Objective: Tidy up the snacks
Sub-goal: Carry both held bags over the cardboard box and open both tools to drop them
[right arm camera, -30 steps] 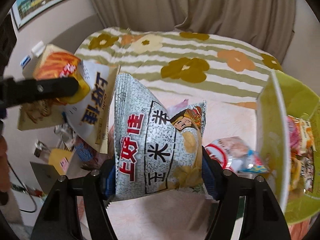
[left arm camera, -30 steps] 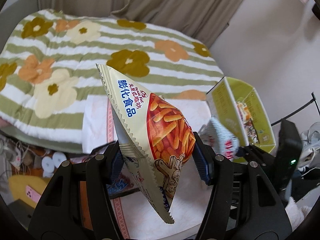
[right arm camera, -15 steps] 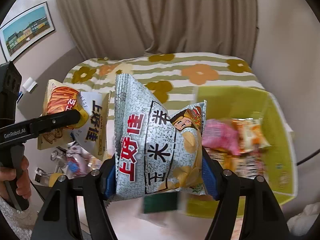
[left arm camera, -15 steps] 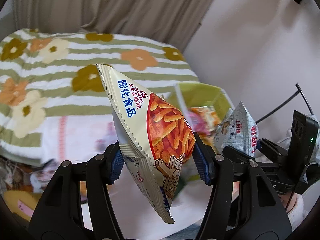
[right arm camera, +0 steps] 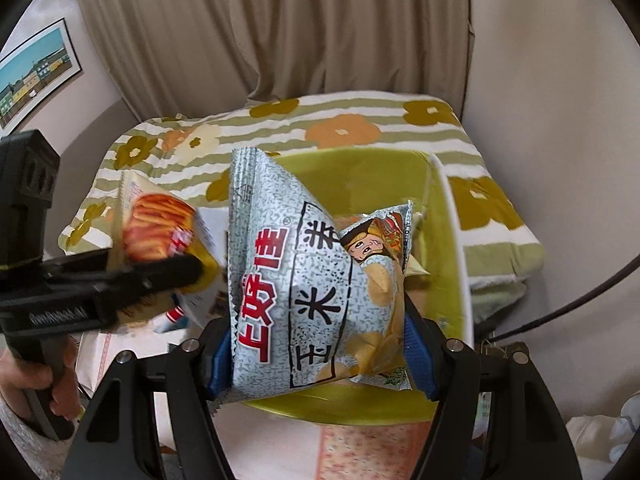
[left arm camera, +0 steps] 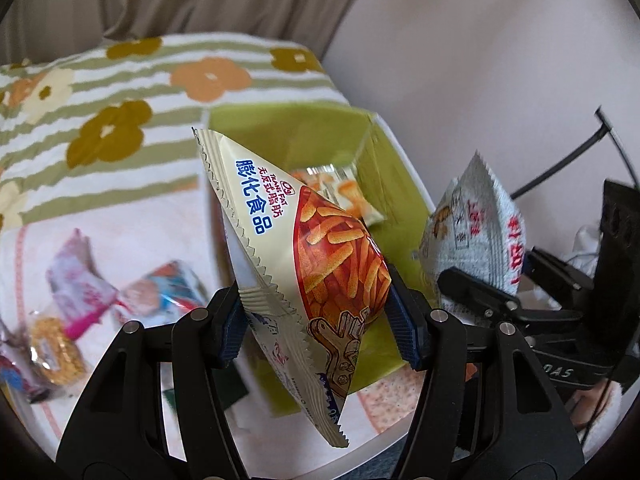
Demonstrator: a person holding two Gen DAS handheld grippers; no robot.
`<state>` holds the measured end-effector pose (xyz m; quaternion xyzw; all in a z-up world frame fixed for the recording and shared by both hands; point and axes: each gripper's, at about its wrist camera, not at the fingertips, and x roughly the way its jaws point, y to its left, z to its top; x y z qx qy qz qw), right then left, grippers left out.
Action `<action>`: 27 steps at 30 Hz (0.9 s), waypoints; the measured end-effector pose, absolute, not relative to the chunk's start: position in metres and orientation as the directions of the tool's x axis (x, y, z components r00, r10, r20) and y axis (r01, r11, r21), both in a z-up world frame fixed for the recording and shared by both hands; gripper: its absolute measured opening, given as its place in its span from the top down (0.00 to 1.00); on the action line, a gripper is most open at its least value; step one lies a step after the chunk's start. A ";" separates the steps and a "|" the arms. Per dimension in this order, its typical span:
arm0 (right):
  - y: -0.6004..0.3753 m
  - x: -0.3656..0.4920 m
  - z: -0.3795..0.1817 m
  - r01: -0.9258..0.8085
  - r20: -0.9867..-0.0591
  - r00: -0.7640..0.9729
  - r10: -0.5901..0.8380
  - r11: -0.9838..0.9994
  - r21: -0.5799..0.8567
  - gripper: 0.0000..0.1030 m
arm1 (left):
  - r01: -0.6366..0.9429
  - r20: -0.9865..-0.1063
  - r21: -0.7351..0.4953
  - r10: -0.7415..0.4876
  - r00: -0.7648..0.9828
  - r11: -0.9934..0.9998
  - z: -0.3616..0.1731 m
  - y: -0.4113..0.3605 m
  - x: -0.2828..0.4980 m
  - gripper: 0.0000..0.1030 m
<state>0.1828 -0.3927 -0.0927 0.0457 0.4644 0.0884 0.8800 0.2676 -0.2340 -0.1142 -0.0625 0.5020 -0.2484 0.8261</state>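
The left gripper (left arm camera: 316,320) is clamped on a cream snack bag (left arm camera: 316,240) at frame centre, over the green bin (left arm camera: 392,184). The right gripper (right arm camera: 316,352) is clamped on a grey chip bag (right arm camera: 304,280), centre frame, above the same bin.

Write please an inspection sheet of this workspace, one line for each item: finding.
Surface: pale patterned cloth, beside a flowered striped blanket.
Job's things: cream stick-snack bag; grey chip bag; green bin with packets inside.
Clutter: loose snack packets on the cloth.
Grippers: left gripper shut on the cream bag; right gripper shut on the grey bag, above the bin.
Cables: black cable at right.
Surroundings: curtain, framed picture.
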 end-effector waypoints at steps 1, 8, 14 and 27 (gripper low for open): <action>-0.398 0.182 -0.095 -0.106 -0.812 0.548 0.200 0.980 0.170 0.36 | 0.353 -0.806 -0.345 -0.467 0.364 0.870 -0.117 -0.240 0.267 0.44; -0.418 0.183 -0.111 -0.041 -0.826 0.525 0.204 0.976 0.215 0.36 | 0.419 -0.866 -0.239 -0.387 0.316 0.876 -0.135 -0.282 0.278 0.44; -0.425 0.184 -0.116 0.003 -0.834 0.513 0.203 0.971 0.238 0.36 | 0.446 -0.885 -0.135 -0.310 0.347 0.885 -0.133 -0.283 0.273 0.02; -0.420 0.183 -0.124 0.023 -0.851 0.487 0.199 0.970 0.240 0.36 | 0.353 -0.863 -0.195 -0.331 0.383 0.915 -0.124 -0.220 0.268 0.01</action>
